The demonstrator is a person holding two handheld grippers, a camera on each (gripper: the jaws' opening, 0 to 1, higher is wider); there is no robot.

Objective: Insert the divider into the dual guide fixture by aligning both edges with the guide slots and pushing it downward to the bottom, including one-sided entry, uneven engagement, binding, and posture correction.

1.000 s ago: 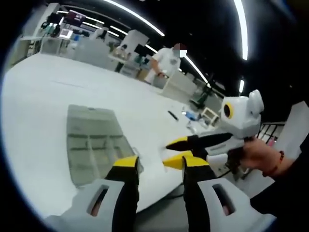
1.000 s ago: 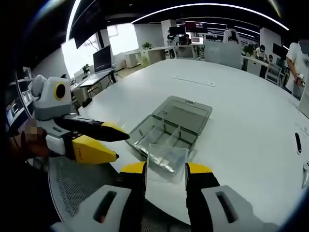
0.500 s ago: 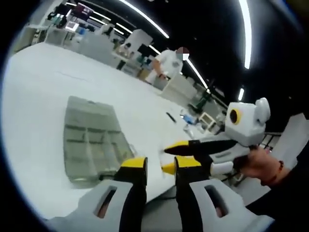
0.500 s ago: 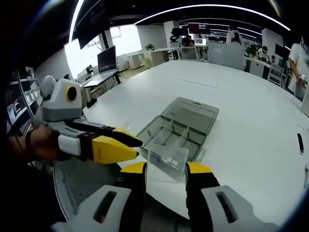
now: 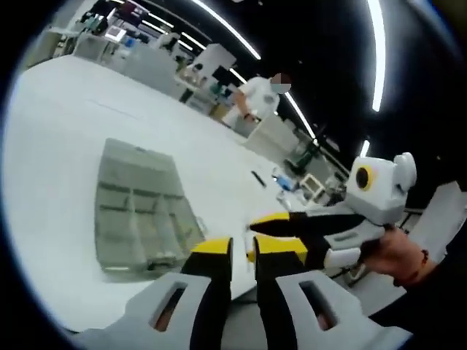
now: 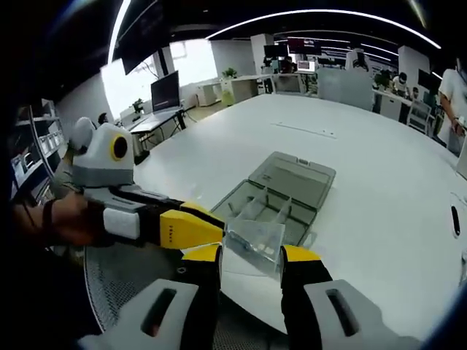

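On the white table (image 6: 379,197) rests a clear compartment box (image 6: 281,193).

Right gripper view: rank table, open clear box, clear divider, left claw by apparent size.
1. table
2. left claw, though it is close to the camera
3. open clear box, about the same, so unsure
4. clear divider in the right claw

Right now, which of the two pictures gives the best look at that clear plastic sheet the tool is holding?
The right gripper view: the divider sits close up between the right gripper jaws, near the open box. The left gripper view gives me no clear sight of it.
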